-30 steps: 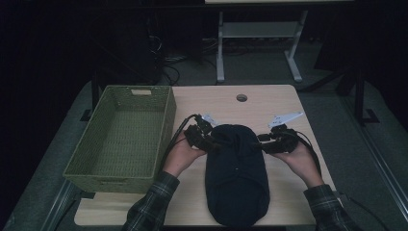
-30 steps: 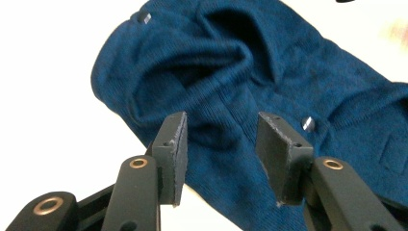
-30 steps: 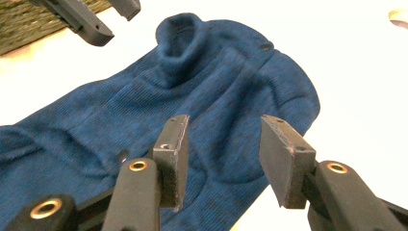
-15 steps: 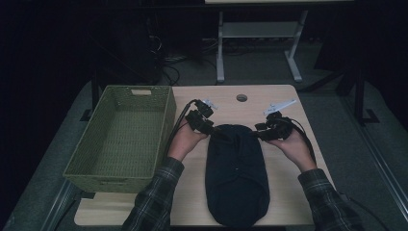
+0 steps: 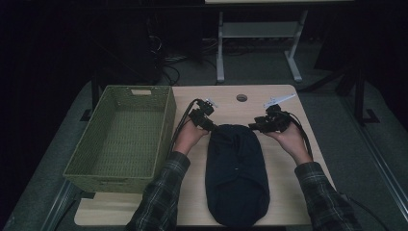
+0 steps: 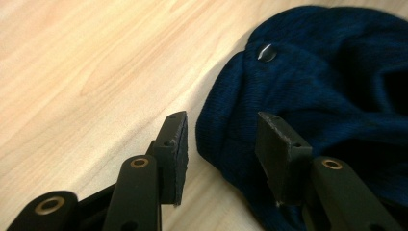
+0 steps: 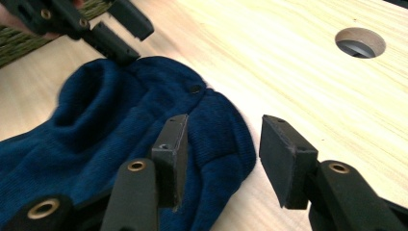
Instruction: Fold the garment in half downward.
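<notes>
A dark blue knit garment (image 5: 236,173) lies folded lengthwise on the wooden table (image 5: 279,96), with a small metal snap (image 6: 265,52) near its far end. My left gripper (image 5: 211,126) is at the garment's far left corner. Its jaws stand open with the fabric's edge (image 6: 226,139) between them, not pinched. My right gripper (image 5: 255,127) is at the far right corner, also open. One of its jaws hangs over the cloth (image 7: 211,144) and the other over bare wood. The left gripper (image 7: 110,29) also appears beyond the garment in the right gripper view.
A green woven basket (image 5: 122,139) stands empty at the table's left, close to my left forearm. A round cable hole (image 5: 241,97) sits in the tabletop beyond the garment. Bare wood flanks the garment on both sides. A metal stand (image 5: 255,43) is on the floor behind.
Both hands have moved from the garment's sides toward its far end and drawn inward to the two far corners. The garment has stayed where it lay.
</notes>
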Demonstrator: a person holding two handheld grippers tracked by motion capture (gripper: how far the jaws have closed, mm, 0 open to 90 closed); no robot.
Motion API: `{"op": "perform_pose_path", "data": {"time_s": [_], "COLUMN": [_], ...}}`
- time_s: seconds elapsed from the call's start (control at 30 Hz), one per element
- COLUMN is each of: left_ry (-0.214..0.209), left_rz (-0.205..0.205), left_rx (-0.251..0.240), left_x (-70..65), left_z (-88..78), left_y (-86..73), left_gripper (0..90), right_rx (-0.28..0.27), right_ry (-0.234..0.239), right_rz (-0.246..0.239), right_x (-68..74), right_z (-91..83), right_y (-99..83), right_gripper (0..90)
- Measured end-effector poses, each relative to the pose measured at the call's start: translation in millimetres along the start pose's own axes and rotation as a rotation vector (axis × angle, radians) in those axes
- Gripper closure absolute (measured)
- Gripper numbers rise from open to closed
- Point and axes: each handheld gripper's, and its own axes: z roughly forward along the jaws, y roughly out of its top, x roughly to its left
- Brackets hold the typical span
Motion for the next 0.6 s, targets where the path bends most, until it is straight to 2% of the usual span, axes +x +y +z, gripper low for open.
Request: {"op": "perform_pose_path", "data": {"time_s": [0.13, 0.27, 0.5, 0.6], "left_ry": [0.012, 0.012, 0.003, -0.01], "left_rz": [-0.004, 0.011, 0.023, 0.012], "left_rx": [0.028, 0.069, 0.081, 0.077], "left_x": [0.0, 0.9, 1.5, 3.3], "left_z": [10.7, 18.3, 21.2, 21.8], "left_y": [-3.1, -6.0, -6.4, -7.5], "left_gripper": [54.8, 55.0, 56.7, 57.3], "right_rx": [0.005, 0.02, 0.039, 0.079], "right_ry": [-0.007, -0.021, -0.02, -0.024], "right_rz": [0.025, 0.044, 0.063, 0.058], "right_x": [-7.4, -16.2, -23.7, -23.3], "right_z": [8.4, 19.5, 34.5, 41.2], "right_y": [-2.6, -5.0, -0.6, -3.4], "right_gripper": [52.7, 52.7, 52.9, 52.9]}}
